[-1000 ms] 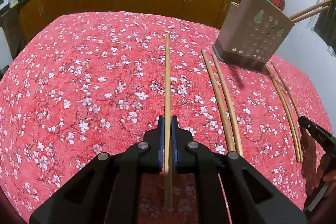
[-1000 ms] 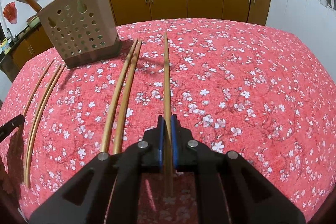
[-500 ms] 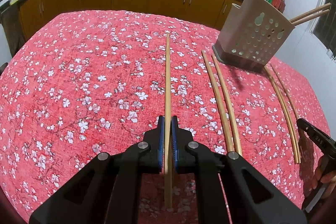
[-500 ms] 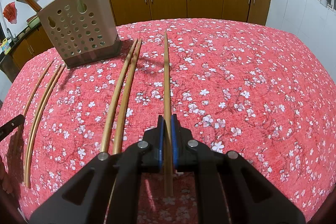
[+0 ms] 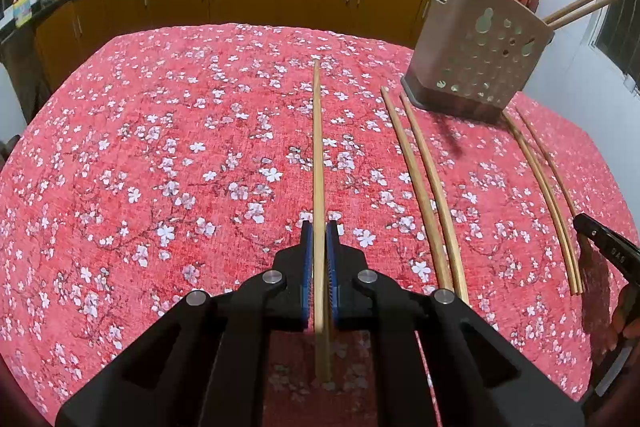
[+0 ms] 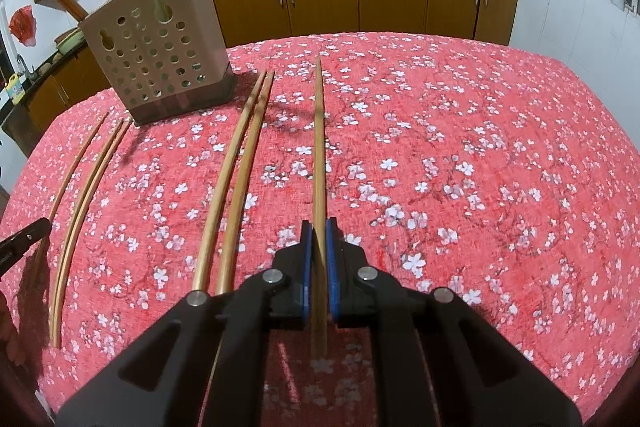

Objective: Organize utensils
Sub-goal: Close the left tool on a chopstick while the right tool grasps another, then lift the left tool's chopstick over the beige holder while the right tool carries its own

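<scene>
red floral cloth covers the counter [image 5: 160, 155], with the holder [image 5: 476, 55] at its far side as the goal. left tongs [image 5: 319, 227] and right tongs [image 6: 319, 227] each clamp one chopstick [image 5: 318, 147] near its butt, tip aimed forward for dropping in. loose pairs [image 6: 236, 179] lie just before the holder.

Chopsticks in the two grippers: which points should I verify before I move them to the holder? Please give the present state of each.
1. left gripper shut on left chopstick: ok.
2. right gripper shut on right chopstick: ok.
3. Both held sticks in line with the fingers: ok.
4. holder stands on its base on the tablecloth: ok.
5. Free room inside holder: cannot tell, its opening is out of view.
6. Table free of loose chopsticks: not ok, several lie near the holder.
</scene>
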